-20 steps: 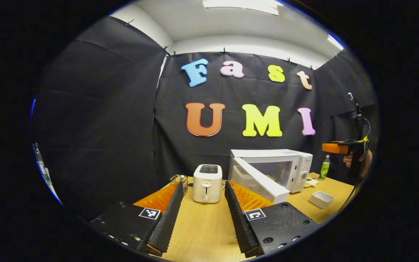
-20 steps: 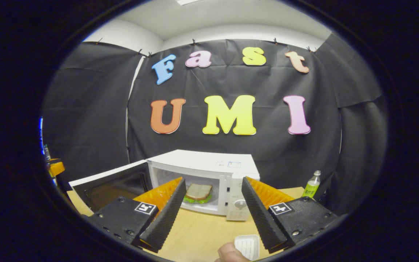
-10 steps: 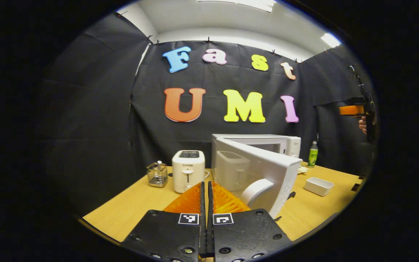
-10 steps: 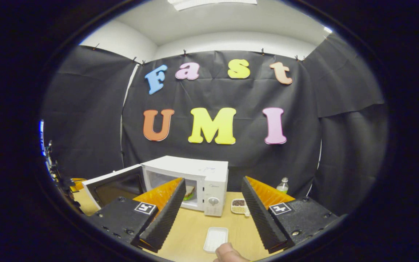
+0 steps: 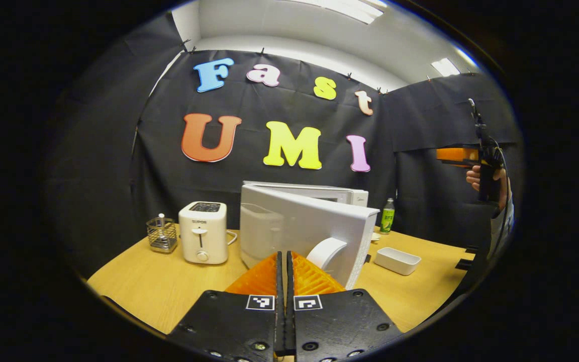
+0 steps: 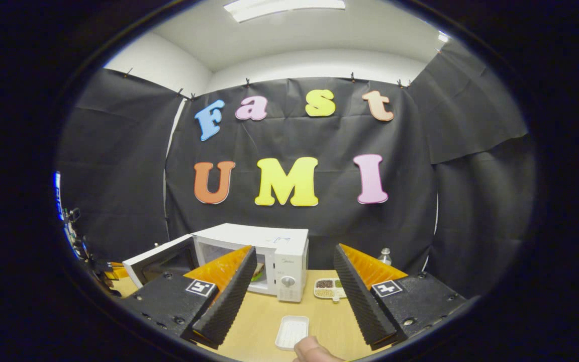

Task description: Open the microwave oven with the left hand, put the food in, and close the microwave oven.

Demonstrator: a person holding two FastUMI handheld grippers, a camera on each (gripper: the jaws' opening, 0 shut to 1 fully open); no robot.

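The white microwave (image 6: 274, 249) stands on the wooden table with its door (image 6: 161, 257) swung open to the left. A sandwich (image 6: 257, 272) lies inside. In the left gripper view the door's outer face (image 5: 294, 223) and its curved handle (image 5: 325, 251) are right ahead. My left gripper (image 5: 285, 261) is shut with nothing in it, its tips just below the handle; contact with the door cannot be told. My right gripper (image 6: 294, 291) is open and holds nothing, well back from the microwave. It is also seen raised at the far right as the right gripper (image 5: 443, 154), held by a hand (image 5: 474, 176).
A white toaster (image 5: 203, 232) and a wire basket (image 5: 161, 235) stand left of the microwave. A white tray (image 6: 292, 332) lies in front of it, a divided plate (image 6: 328, 288) and a green bottle (image 5: 386, 216) to its right. A fingertip (image 6: 314, 350) shows at the bottom edge.
My left gripper went from open to shut and came round to the outer face of the door. My right gripper drew back from the microwave, still open.
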